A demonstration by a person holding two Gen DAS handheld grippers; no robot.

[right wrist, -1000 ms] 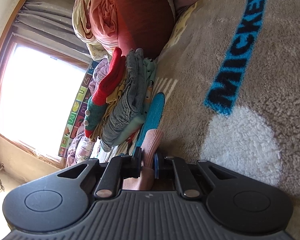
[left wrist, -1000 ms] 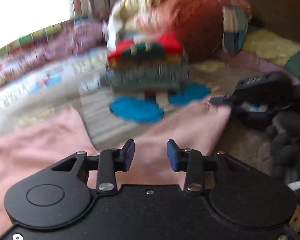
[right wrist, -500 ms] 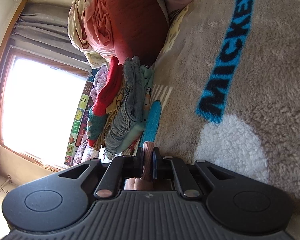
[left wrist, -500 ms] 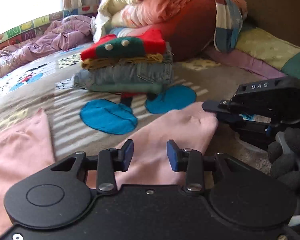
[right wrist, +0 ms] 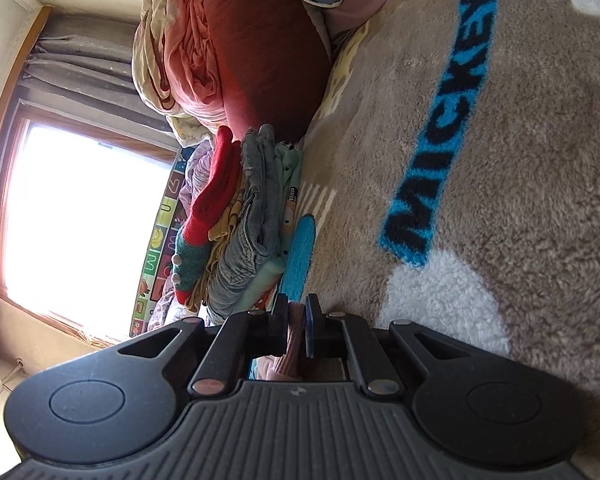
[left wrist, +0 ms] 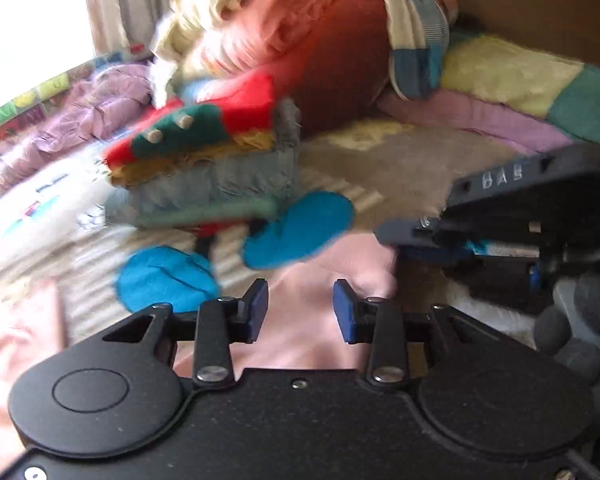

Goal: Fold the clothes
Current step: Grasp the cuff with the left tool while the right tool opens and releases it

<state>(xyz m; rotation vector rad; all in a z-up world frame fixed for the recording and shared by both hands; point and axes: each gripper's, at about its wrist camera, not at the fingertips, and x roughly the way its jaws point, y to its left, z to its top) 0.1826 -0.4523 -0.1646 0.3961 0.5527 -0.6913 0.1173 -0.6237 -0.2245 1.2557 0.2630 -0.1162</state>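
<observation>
A pink garment [left wrist: 300,328] lies on the grey Mickey blanket [right wrist: 500,184]. My left gripper [left wrist: 300,312] is open and empty, held just above the pink cloth. My right gripper [right wrist: 297,326] is shut on a corner of the pink garment [right wrist: 292,344]; it shows in the left wrist view [left wrist: 384,236] at the right, turned on its side at the cloth's far corner. Another part of the pink garment [left wrist: 16,344] lies at the left.
A stack of folded clothes [left wrist: 204,176] with a red and green knit on top stands behind the garment, and shows in the right wrist view [right wrist: 236,232]. Big pillows and bedding [left wrist: 300,52] are piled at the back. A patchwork quilt [left wrist: 520,96] lies at the right.
The left wrist view has moved forward and blurred, closer to the folded stack. The right gripper stays shut on the pink corner and has shifted a little.
</observation>
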